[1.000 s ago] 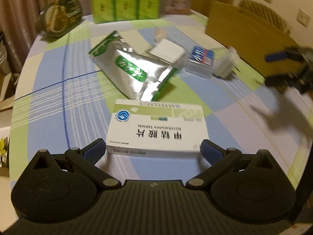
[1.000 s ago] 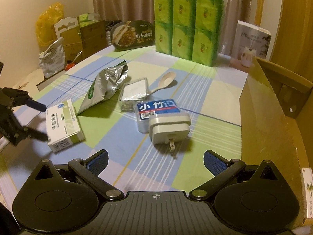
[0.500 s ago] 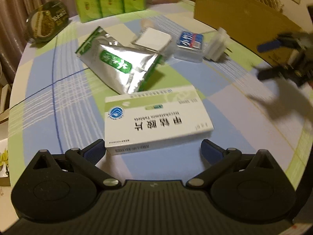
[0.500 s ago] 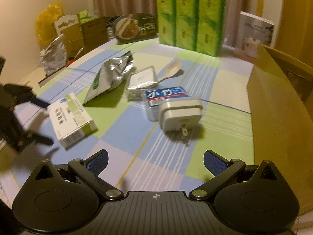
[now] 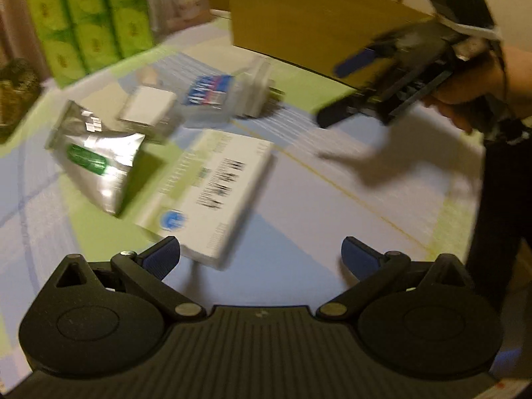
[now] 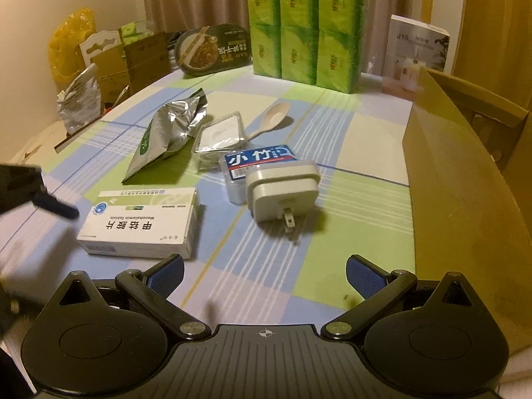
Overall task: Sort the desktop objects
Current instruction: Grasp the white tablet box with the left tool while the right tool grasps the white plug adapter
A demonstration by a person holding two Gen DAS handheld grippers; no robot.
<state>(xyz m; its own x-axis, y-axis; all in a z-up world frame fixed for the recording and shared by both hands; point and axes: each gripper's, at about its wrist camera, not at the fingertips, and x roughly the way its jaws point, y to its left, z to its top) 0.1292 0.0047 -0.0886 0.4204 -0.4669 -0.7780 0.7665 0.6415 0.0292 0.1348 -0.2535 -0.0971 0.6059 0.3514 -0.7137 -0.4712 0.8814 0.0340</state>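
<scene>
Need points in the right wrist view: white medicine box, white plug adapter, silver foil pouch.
White cardboard medicine box (image 6: 139, 224), right wrist view, printed top face.
White plastic plug adapter (image 6: 282, 196), right wrist view, flat upper face.
Silver foil pouch (image 6: 163, 136), right wrist view, crinkled middle.

Left gripper (image 5: 261, 254): jaws spread wide, empty, held low and tilted over the tabletop. Right gripper (image 6: 264, 271): jaws likewise wide apart and empty, gripped from behind by the person's hand (image 5: 465, 89).

Shiny crinkled foil pouch (image 6: 166, 136) lies on matt checked tablecloth (image 6: 359, 153).
</scene>
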